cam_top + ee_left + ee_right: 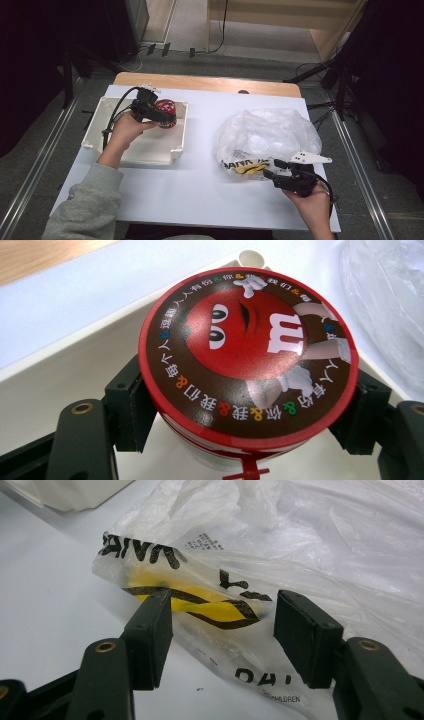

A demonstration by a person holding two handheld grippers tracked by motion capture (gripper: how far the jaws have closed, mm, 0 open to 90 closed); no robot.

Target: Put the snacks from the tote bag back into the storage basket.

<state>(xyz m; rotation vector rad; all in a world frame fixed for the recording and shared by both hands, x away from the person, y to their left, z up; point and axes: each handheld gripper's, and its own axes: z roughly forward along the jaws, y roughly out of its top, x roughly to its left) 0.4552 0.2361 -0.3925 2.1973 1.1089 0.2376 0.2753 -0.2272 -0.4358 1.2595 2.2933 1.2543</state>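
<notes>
Left gripper [161, 114] — jaws spread wide, pads pressed on either side of a load between them. Right gripper [272, 169] — jaws parted, pads [150, 635] pressing on nothing.

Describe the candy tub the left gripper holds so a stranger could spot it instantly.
Find the white tray at the table's left. Over its far right corner, the left gripper clamps a small round candy tub. Its red-rimmed brown lid showing a red cartoon face makes it unmistakable.
</notes>
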